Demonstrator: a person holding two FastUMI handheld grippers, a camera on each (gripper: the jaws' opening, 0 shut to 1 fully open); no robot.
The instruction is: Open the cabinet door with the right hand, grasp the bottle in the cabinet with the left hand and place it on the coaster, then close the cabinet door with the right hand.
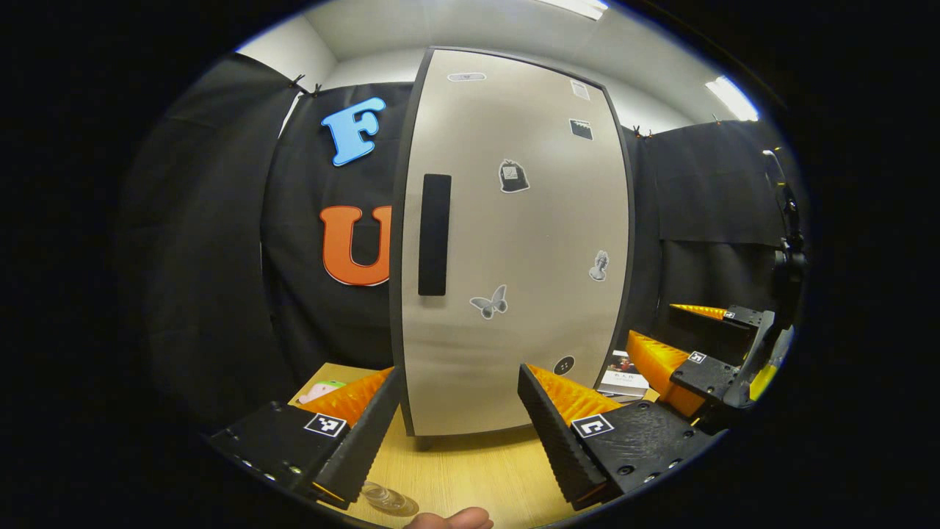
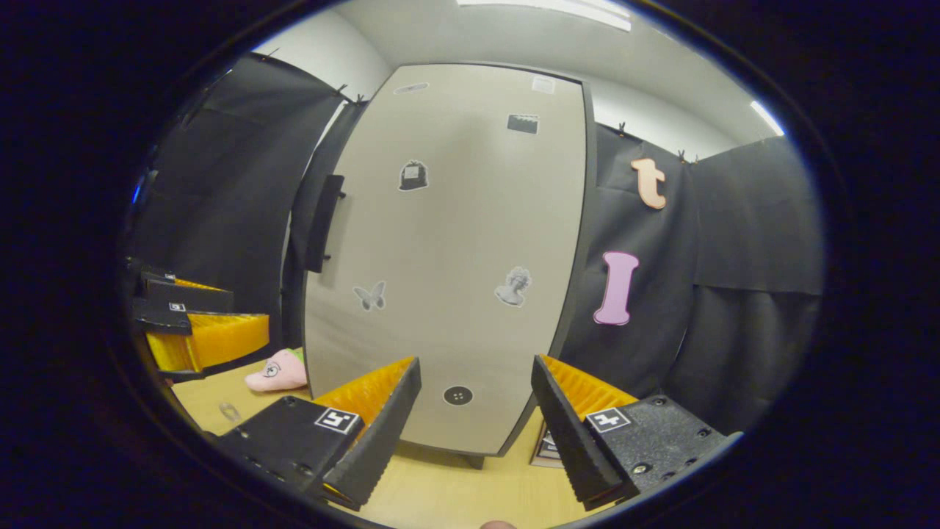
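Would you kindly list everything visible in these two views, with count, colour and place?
cabinet: one, grey door with dark frame, shut, standing on the table, facing both grippers
handle: one, black, upright bar at the door's left edge
stickers: several, grey and black, scattered over the door
table: one, light wood
plush toy: one, pink, on the table left of the cabinet
books: a small stack, on the table right of the cabinet
coaster: one, clear, on the table near the left gripper
left gripper: open, empty
right gripper: open, empty
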